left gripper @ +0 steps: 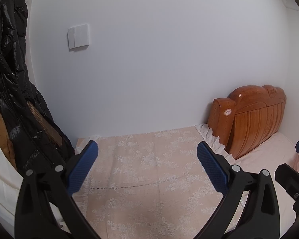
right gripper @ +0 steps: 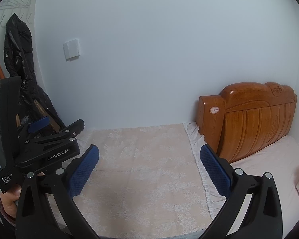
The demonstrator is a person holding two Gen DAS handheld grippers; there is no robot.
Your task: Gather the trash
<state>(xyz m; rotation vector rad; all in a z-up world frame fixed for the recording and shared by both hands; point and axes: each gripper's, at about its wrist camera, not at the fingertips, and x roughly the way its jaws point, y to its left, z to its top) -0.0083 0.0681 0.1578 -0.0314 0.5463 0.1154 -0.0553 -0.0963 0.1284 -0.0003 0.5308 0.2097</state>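
Left gripper (left gripper: 147, 165) spread wide, blue pads (left gripper: 83, 167) well apart, nothing between them; it hangs above a pink lace cloth (left gripper: 149, 169) covering a low surface against the white wall (left gripper: 159, 59); right gripper (right gripper: 149, 169) also released, jaws wide, nothing held, over the same lace cloth; no trash item can be made out in either view, so its place cannot be told; wooden headboard (right gripper: 255, 117) with a round sticker (right gripper: 214, 110) stands right of the cloth, touching the wall; pale pink bedding (right gripper: 269, 159) lies in front of it; black puffer jacket (left gripper: 12, 79) hangs at left; light switch (left gripper: 78, 36) on wall; in the right wrist view the left gripper's body, marked GenRobot.AI, sits at left.
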